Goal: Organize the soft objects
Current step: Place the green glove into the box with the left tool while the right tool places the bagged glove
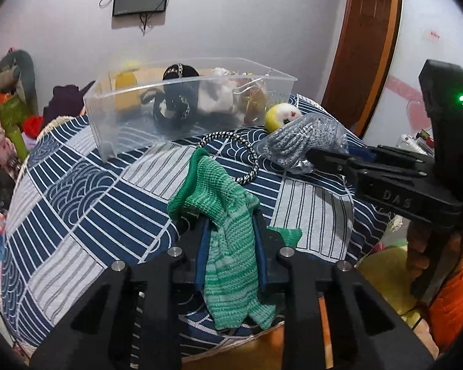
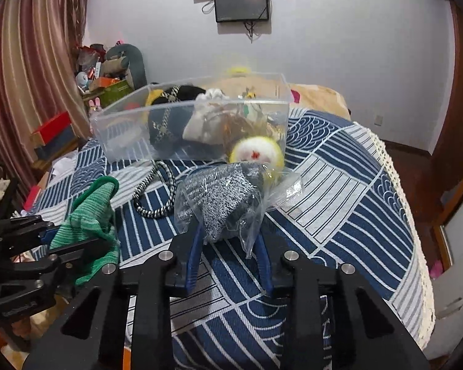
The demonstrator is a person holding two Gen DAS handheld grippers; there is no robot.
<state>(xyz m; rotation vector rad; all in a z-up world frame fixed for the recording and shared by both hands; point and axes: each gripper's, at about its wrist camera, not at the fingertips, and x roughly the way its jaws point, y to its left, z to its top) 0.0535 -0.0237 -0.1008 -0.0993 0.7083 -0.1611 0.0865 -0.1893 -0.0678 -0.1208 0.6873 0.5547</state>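
Observation:
My left gripper (image 1: pixel 230 231) is shut on a green knit cloth (image 1: pixel 228 246), held above the blue patterned table cover (image 1: pixel 92 209); the cloth also shows in the right wrist view (image 2: pixel 89 215). My right gripper (image 2: pixel 228 231) is shut on a grey knit item in a clear plastic bag (image 2: pixel 222 203), also in the left wrist view (image 1: pixel 302 138). A clear plastic bin (image 1: pixel 114 123) with several soft items stands at the back (image 2: pixel 123 141). A yellow-white plush ball (image 1: pixel 282 117) lies by the bin (image 2: pixel 256 154). A black-white rope loop (image 1: pixel 250 160) lies between (image 2: pixel 157 203).
The round table's lace edge (image 2: pixel 416 231) curves down on the right. Cluttered boxes and toys (image 2: pixel 108 71) stand at the left by a curtain (image 2: pixel 24 77). A wooden door (image 1: pixel 364 46) is at the right. A bed (image 2: pixel 318 95) lies behind the bin.

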